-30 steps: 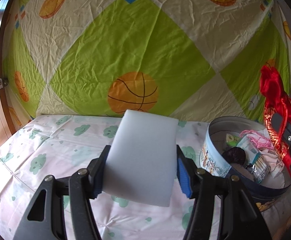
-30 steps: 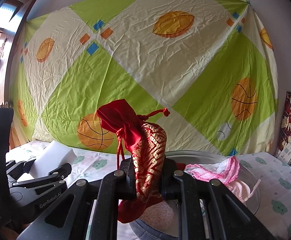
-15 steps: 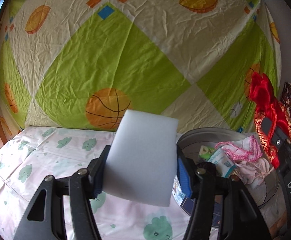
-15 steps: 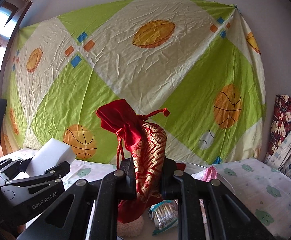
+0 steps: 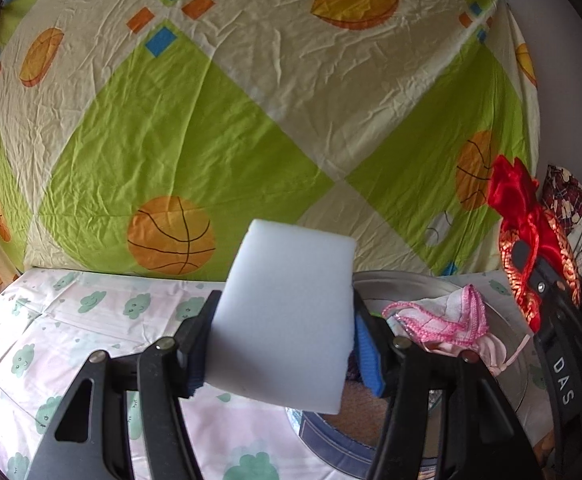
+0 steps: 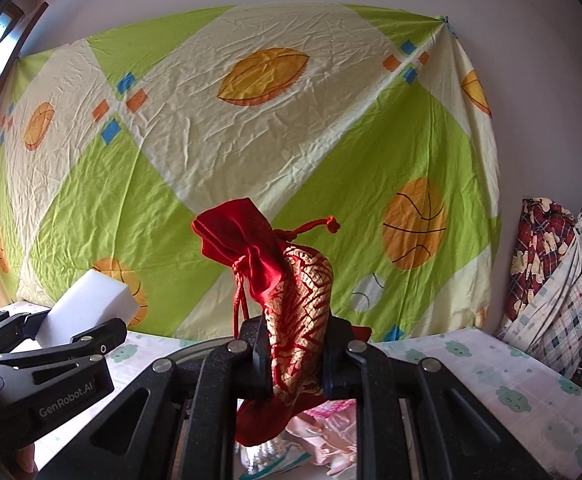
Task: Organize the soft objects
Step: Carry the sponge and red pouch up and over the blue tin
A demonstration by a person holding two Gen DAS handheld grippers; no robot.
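My left gripper (image 5: 281, 344) is shut on a white foam sponge block (image 5: 287, 312) and holds it in the air over the left rim of a round tin (image 5: 403, 280). The tin holds a pink-trimmed cloth (image 5: 447, 318) and other soft items. My right gripper (image 6: 295, 354) is shut on a red and gold drawstring pouch (image 6: 299, 296), held upright above the tin. The pouch also shows at the right of the left wrist view (image 5: 531, 236), and the sponge at the left of the right wrist view (image 6: 85, 306).
The tin stands on a bed sheet with green cloud prints (image 5: 91, 320). A green and cream sheet with basketball prints (image 5: 219, 120) hangs behind. Checked cloths (image 6: 559, 280) are piled at the right against the wall.
Both grippers have moved right and risen with their loads. The tin has come under the left gripper, and sits lower in both views, partly hidden by the fingers.
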